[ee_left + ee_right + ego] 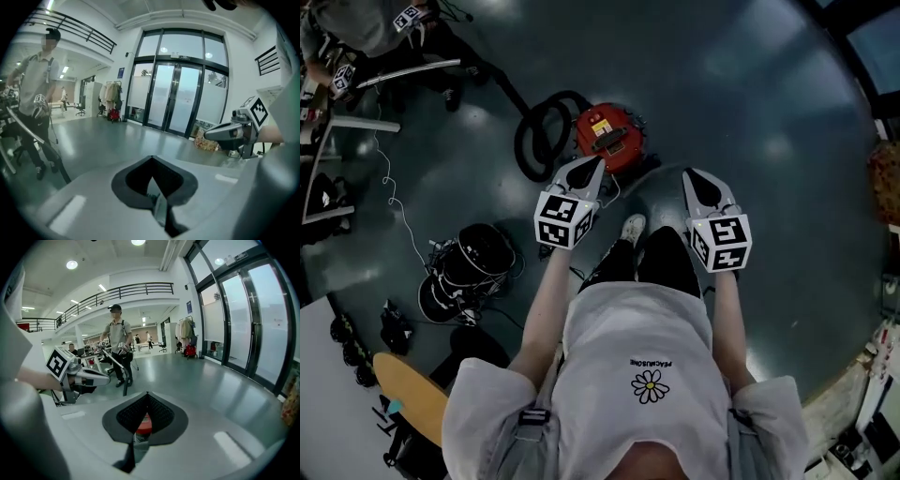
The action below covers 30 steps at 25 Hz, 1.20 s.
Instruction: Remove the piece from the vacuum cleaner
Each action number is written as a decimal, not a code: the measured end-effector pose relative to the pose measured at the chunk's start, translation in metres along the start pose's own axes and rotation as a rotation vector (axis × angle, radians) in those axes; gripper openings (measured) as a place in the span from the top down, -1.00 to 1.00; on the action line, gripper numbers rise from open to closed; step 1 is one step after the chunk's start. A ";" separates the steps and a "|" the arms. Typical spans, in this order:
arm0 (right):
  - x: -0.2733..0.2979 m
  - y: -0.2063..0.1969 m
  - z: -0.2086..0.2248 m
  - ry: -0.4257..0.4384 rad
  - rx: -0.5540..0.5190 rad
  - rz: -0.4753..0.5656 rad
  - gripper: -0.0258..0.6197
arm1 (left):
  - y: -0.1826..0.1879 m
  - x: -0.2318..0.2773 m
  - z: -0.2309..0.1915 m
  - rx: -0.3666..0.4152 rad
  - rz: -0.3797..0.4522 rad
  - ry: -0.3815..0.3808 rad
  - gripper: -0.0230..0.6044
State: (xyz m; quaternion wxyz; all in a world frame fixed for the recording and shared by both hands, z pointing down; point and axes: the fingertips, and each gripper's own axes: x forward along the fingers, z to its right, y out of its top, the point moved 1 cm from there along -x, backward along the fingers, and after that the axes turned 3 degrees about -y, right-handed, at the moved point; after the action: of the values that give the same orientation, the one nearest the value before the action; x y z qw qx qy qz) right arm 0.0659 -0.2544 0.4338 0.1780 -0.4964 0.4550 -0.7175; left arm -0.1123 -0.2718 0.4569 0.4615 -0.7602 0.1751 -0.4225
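A red round vacuum cleaner (609, 138) stands on the grey floor ahead of my feet, with its black hose (542, 136) coiled to its left. My left gripper (586, 169) hovers at the vacuum's near left edge and above it. Its jaws are shut with nothing between them (152, 159). My right gripper (694, 178) hangs further right, off the vacuum, also shut and holding nothing (147, 395). A strip of the red vacuum (144, 423) shows through the slit below its closed tips. Each gripper appears in the other's view: the right gripper (234, 132) and the left gripper (79, 376).
A heap of black gear and cables (473, 267) lies on the floor at left, a wooden board (408, 394) nearer me. A person (117, 345) stands by desks behind the left side. Glass doors (180, 98) close off the far wall.
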 end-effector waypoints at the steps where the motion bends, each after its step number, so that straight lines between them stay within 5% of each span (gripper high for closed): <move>1: 0.013 -0.011 0.006 0.001 0.000 -0.017 0.84 | -0.012 0.017 -0.007 0.001 -0.037 -0.009 0.93; 7: 0.086 -0.075 0.038 0.073 -0.106 -0.145 0.84 | -0.100 0.116 -0.047 -0.033 -0.265 -0.030 0.93; 14: 0.162 -0.212 0.060 0.261 -0.501 -0.409 0.85 | -0.237 0.232 -0.056 0.148 -0.602 -0.074 0.93; 17: 0.185 -0.273 0.067 0.324 -0.743 -0.578 0.54 | -0.261 0.250 -0.055 0.134 -0.628 -0.089 0.93; 20: 0.205 -0.301 0.069 0.381 -0.850 -0.633 0.28 | -0.272 0.255 -0.062 0.138 -0.640 -0.069 0.93; 25: 0.247 -0.323 0.065 0.448 -0.918 -0.649 0.27 | -0.280 0.257 -0.065 0.160 -0.646 -0.078 0.92; 30: 0.270 -0.363 0.070 0.449 -0.982 -0.793 0.28 | -0.280 0.259 -0.065 0.194 -0.659 -0.076 0.92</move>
State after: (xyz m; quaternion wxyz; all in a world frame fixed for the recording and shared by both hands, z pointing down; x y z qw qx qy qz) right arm 0.0784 -0.2888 0.8899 -0.4447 -0.4880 0.5377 -0.5244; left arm -0.0484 -0.3339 0.8336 0.3764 -0.7436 -0.1383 -0.5350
